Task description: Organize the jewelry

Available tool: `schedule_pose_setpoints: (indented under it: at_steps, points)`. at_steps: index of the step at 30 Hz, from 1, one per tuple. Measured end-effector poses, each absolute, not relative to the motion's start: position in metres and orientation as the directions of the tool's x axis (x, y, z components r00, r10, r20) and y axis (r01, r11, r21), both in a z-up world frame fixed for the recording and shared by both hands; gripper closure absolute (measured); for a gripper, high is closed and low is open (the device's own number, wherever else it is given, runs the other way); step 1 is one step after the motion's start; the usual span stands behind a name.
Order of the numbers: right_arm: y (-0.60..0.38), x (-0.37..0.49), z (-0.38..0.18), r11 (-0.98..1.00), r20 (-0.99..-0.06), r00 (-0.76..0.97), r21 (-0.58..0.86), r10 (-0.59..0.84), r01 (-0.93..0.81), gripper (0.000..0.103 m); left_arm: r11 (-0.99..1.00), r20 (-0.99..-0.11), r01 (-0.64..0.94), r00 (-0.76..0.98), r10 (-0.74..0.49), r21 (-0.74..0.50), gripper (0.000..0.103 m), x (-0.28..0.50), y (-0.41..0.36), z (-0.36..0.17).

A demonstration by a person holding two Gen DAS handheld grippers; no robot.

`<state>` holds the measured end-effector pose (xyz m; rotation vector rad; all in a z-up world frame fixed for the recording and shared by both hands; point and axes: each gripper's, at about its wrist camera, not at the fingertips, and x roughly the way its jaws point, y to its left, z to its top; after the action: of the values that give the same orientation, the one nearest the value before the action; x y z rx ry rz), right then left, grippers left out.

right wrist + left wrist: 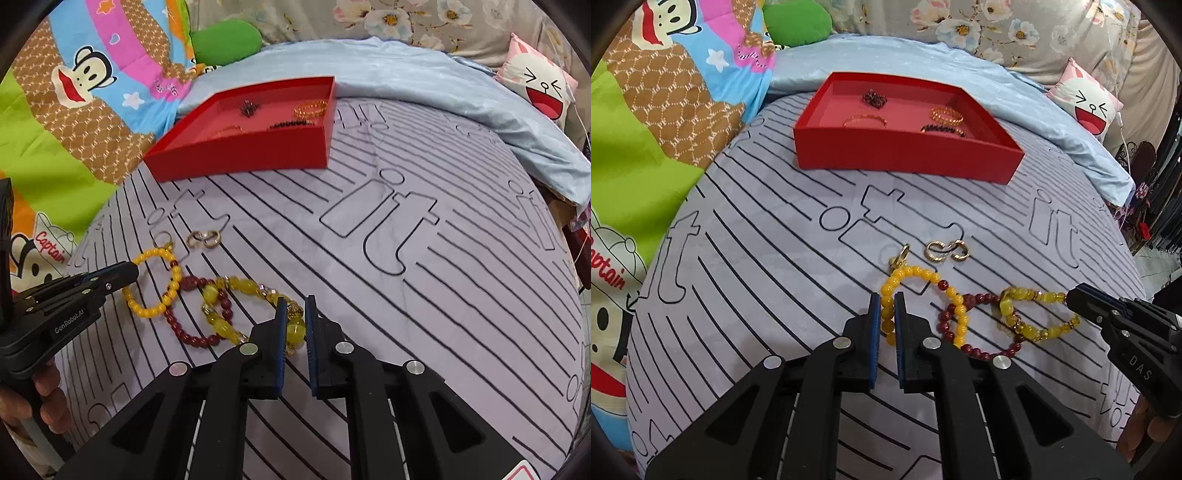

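Note:
A red tray [905, 157] [236, 155] sits at the back of the bed with several bracelets inside. In front lie a yellow bead bracelet [919, 275] [153, 254], a dark red bead bracelet [977, 297] [184, 332], a pale yellow stone bracelet [1027, 326] [240, 284] and gold rings [947, 251] [203, 238]. My left gripper [886, 299] [125, 273] is shut on the yellow bead bracelet's left side. My right gripper [294, 302] [1071, 297] is shut on the pale yellow stone bracelet's right end.
The jewelry lies on a grey striped bedsheet [757, 258] [406, 258]. A light blue blanket [1052, 122] [443, 96] lies behind the tray. Cartoon quilts [665, 110] and a white pillow [1089, 103] line the edges.

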<state>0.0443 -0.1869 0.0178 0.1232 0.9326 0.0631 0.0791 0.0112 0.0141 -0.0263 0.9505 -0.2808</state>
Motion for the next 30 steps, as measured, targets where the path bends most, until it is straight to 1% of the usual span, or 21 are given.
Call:
schedule_pose_setpoints:
  at_steps: [14, 21, 28, 29, 30]
  points:
    - [-0.191, 0.058, 0.075, 0.991, -0.72, 0.684, 0.131, 0.118, -0.033, 0.094, 0.94, -0.748, 0.295, 0.582, -0.32, -0.172, 0.096, 0.085, -0.002, 0.068]
    - [-0.184, 0.085, 0.103, 0.992, -0.677, 0.725, 0.11, 0.125, -0.069, 0.094, 0.931, -0.708, 0.319, 0.615, -0.346, -0.178, 0.096, 0.111, -0.006, 0.097]
    - [-0.177, 0.138, 0.138, 0.982, -0.638, 0.747, 0.148, 0.188, -0.12, 0.094, 0.929, -0.672, 0.338, 0.654, -0.347, -0.151, 0.096, 0.154, -0.015, 0.124]
    - [-0.176, 0.144, 0.141, 0.981, -0.635, 0.748, 0.149, 0.191, -0.124, 0.095, 0.93, -0.666, 0.337, 0.662, -0.344, -0.146, 0.096, 0.166, -0.016, 0.128]
    - [-0.174, 0.156, 0.145, 0.981, -0.631, 0.751, 0.144, 0.192, -0.129, 0.102, 0.931, -0.662, 0.335, 0.666, -0.342, -0.144, 0.096, 0.174, -0.018, 0.131]
